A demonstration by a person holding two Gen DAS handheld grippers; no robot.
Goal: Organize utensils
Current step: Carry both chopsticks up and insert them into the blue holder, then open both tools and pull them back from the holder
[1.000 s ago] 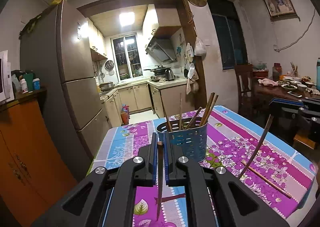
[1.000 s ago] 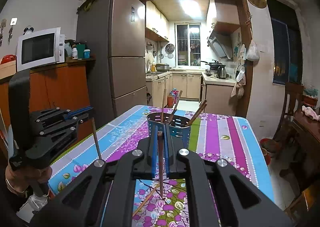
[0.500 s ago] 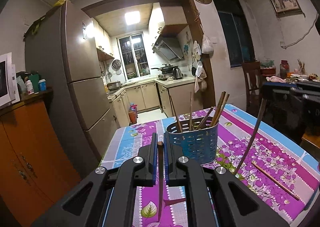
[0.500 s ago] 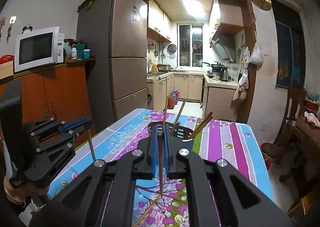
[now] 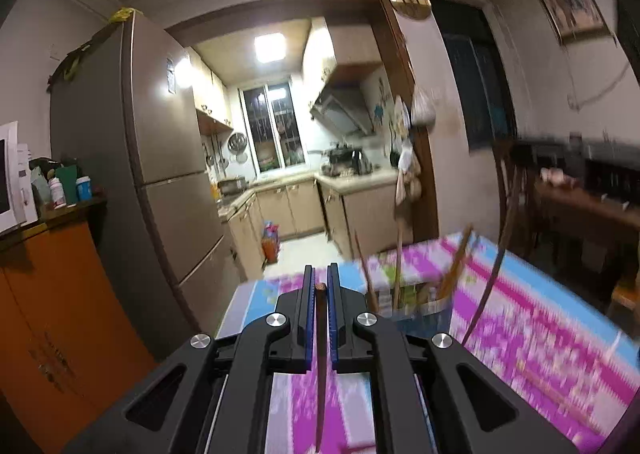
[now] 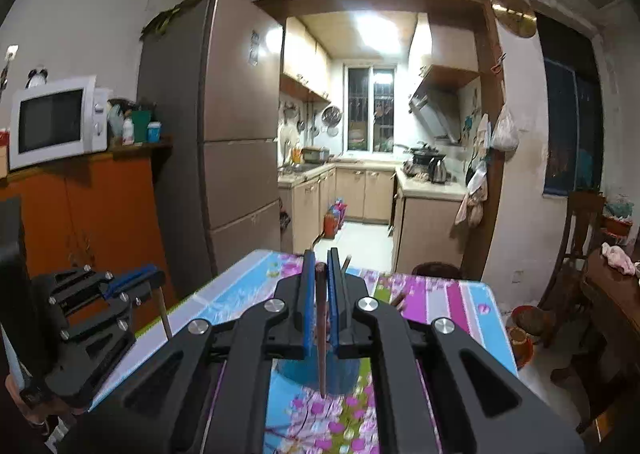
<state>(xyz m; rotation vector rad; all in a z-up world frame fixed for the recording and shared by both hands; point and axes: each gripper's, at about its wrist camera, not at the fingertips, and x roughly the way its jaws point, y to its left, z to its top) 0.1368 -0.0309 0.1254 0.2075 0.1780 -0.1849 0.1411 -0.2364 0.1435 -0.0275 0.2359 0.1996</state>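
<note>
Left wrist view shows the left gripper [image 5: 319, 288] clamped on one chopstick [image 5: 321, 354]; the right gripper [image 6: 319, 268] pinches another chopstick [image 6: 321, 334]. The blue holder [image 5: 424, 316] stands on the table [image 5: 540, 334], so each tip should be lowered vertically into it.

We see the left gripper [image 5: 319, 286] clamped tight on a chopstick [image 5: 321, 354], pointing roughly level — the right gripper [image 6: 320, 286] likewise pinches a chopstick [image 6: 321, 334]; a hand [image 6: 18, 398], barely visible, probably grasps the left one.
</note>
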